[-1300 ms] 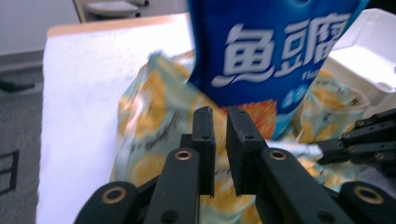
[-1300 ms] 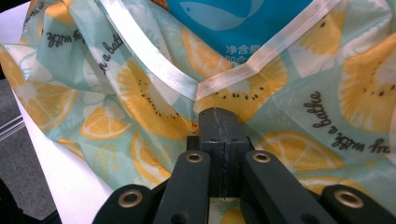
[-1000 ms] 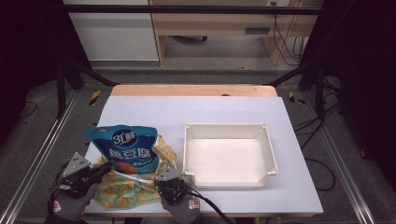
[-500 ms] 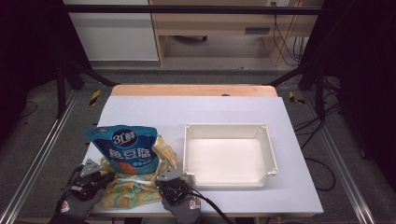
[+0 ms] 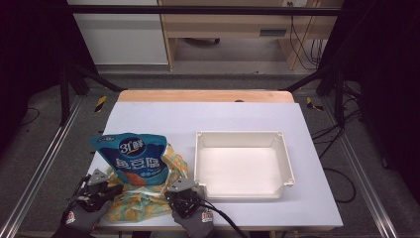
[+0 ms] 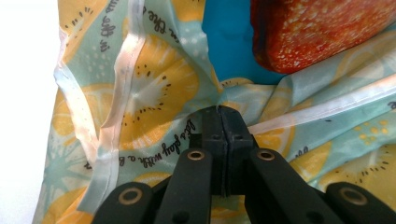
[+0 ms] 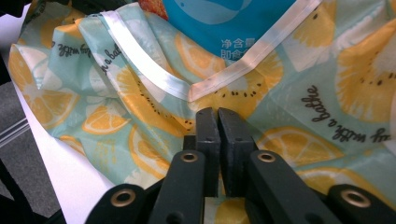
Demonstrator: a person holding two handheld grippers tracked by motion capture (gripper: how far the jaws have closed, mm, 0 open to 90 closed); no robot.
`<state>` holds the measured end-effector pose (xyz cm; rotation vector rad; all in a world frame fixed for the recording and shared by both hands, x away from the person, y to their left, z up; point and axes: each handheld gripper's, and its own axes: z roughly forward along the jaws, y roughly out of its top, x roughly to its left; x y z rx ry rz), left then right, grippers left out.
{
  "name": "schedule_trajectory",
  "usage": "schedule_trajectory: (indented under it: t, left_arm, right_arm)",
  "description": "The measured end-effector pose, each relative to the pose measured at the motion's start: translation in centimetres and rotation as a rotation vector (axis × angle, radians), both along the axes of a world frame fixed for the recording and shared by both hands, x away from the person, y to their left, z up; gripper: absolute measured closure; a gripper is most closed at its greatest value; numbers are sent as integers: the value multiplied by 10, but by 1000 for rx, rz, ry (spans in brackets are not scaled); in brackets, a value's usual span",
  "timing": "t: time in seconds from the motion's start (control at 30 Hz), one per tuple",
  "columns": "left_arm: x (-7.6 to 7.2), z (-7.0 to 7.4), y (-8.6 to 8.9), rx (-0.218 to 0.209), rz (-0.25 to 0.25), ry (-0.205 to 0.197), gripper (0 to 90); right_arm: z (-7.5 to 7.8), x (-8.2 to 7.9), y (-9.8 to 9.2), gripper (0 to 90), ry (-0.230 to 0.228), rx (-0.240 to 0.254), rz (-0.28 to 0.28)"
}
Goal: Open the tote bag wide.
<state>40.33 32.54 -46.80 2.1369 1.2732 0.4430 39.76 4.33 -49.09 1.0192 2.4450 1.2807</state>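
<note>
Both claws (image 6: 219,109) (image 7: 218,112) on lemon-print bag (image 5: 143,201)

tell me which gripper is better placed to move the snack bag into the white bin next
Right, probably. The right gripper sits at the fabric bag's edge beside the white bin, while the left gripper pinches the fabric on the side away from it, with the blue snack bag between them.

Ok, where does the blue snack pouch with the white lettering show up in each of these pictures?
High view: blue plastic snack pouch stands left of centre, rising from the lemon-print fabric bag.
Left gripper view: top middle to right, blue and red.
Right gripper view: top centre.
Shared landmark: the lemon-print bag's white trim.
</note>
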Motion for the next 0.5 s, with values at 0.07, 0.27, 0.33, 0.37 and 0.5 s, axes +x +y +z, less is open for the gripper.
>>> schedule_trajectory:
  t: [0.07,0.27,0.33,0.37,0.5]
  left_arm:
    - [0,0,0,-1,1,-1,865]
    - [-5,7,1,-34,1,-46,741]
    - [-9,11,3,-58,-5,-73,703]
    - [-11,14,5,-67,-7,-87,687]
    - [-18,22,10,-128,-10,-131,628]
  right_arm:
    - [0,-1,0,838,-2,4,2]
    - [6,-4,-5,747,-31,51,10]
    - [10,-5,-8,719,-49,72,12]
    - [12,-5,-9,708,-57,82,15]
    - [23,-7,-15,660,-88,120,17]
